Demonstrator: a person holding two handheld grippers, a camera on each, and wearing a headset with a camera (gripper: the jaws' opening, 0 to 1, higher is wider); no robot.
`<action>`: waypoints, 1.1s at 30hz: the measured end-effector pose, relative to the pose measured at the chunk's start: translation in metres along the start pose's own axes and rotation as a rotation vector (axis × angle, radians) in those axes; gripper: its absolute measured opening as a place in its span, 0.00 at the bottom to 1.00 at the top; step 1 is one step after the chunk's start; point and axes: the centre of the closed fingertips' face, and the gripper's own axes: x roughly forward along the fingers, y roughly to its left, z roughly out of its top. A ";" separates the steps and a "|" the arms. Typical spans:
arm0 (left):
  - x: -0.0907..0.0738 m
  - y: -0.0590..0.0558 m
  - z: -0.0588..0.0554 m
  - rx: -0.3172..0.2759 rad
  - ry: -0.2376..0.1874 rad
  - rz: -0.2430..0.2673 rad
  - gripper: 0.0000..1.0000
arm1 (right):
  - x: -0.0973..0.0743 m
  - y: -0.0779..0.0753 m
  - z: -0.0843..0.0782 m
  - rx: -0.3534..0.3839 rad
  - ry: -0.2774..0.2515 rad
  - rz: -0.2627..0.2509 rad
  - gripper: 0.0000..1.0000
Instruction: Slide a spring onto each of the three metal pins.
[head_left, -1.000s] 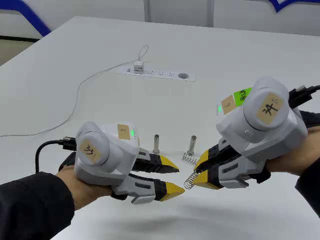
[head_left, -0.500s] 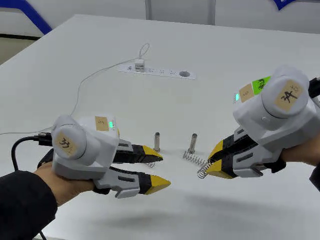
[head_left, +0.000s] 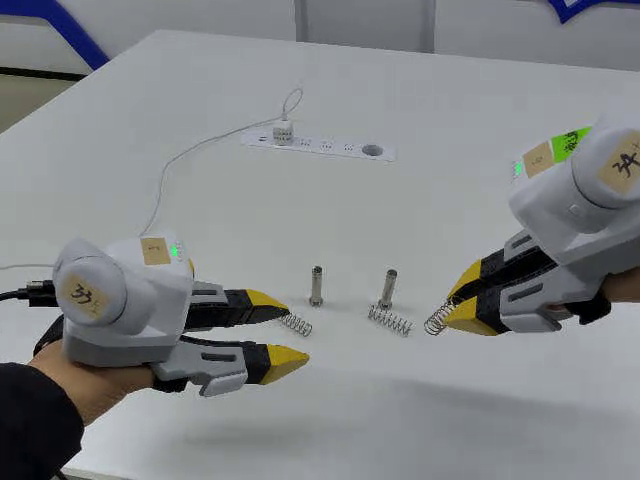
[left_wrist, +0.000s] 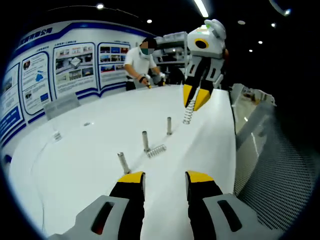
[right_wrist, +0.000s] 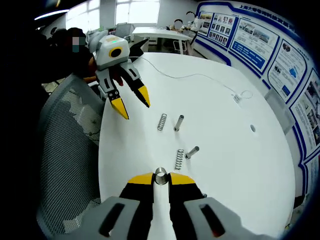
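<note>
Spring (right_wrist: 160, 175) seemingly in right gripper (right_wrist: 160, 181)

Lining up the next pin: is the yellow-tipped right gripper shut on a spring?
Shut: a small coiled metal spring sits pinched between the right gripper's yellow tips.

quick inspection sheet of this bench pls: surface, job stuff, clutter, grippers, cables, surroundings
surface: white table, no marks seen
pins: three pins stand upright, all bare
springs: two loose springs lie beside the pins; held spring is in the right gripper
clutter: power strip at the far side, with a plug in it
left gripper: open, holding nothing, low over the table
right gripper: shut on the held spring, off to the side of the pins
cables: white cable runs left from the plug; black cable at the back of the left gripper
surroundings: mesh chair, wall posters, a person at the table's far end
</note>
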 end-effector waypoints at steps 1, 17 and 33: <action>0.000 0.001 -0.001 -0.007 -0.002 0.004 0.33 | -0.001 -0.001 -0.001 0.002 0.002 -0.004 0.12; 0.001 0.004 -0.004 -0.038 -0.007 0.031 0.39 | -0.026 -0.048 -0.029 0.036 0.093 -0.099 0.12; 0.002 0.004 -0.006 -0.045 -0.006 0.027 0.40 | -0.001 -0.075 -0.054 0.061 0.189 -0.092 0.12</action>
